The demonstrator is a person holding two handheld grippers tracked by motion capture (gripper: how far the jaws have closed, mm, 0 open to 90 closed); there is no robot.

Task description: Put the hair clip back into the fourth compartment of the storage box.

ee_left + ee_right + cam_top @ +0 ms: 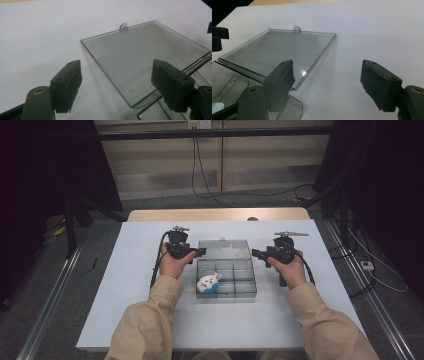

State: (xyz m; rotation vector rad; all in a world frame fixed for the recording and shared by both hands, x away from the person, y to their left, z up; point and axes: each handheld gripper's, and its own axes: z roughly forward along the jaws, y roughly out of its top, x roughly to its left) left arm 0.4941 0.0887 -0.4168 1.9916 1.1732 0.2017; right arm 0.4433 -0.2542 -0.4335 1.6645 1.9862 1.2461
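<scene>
Clear plastic box (226,279) mid-table (125,285), lid (224,250) folded back flat behind it. Small toy (208,283) in box's front-left compartment. Left gripper (199,252) at lid's left edge, right gripper (255,253) at its right edge; both jaw pairs partly open, gripping nothing.

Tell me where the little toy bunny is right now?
In the high view, the small plush toy sits in the front-left compartment of the clear plastic box, nearer the left gripper, with the open lid lying flat behind it.
</scene>
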